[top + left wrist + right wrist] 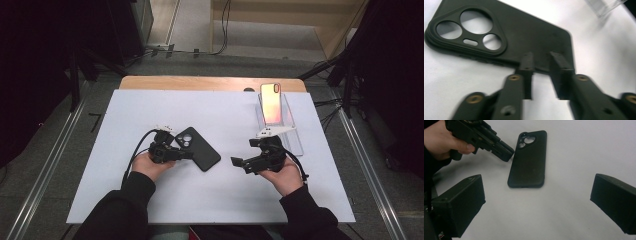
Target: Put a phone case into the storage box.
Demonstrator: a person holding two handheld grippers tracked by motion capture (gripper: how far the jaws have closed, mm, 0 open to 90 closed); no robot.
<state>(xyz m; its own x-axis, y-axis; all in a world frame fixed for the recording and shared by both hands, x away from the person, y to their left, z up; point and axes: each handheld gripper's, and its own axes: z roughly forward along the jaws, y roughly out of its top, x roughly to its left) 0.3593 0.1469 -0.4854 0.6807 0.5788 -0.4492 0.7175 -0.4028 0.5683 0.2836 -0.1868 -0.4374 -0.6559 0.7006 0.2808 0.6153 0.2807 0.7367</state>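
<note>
Two grippers work over a white tabletop point(150, 200), each in one of a person's hands. The left gripper point(189, 153) lies low and nearly level, its tips at the long edge of a black case point(198, 148). In the left gripper view its jaws stand a little apart, with a narrow gap between them, and their tips overlap the rim of the case point(524, 32); whether the pads press on that edge cannot be told. The right gripper view shows the same left gripper point(507, 153) meeting the side of the case point(527, 165) near its camera end.

The case lies flat, back up, slanted on the tabletop left of centre, with three round lens holes and a small slot in a raised corner panel.

The right gripper point(237, 164) hovers just to the right of the case, clear of it and pointing toward it. Its jaws stand wide apart with nothing between them, as the right gripper view shows, with bare tabletop in the gap.

Farther back on the right, a pink-orange phone point(270, 102) leans upright in a clear stand point(290, 127), well apart from the case. Beyond the tabletop's wooden far edge lie grey floor and cables.
</note>
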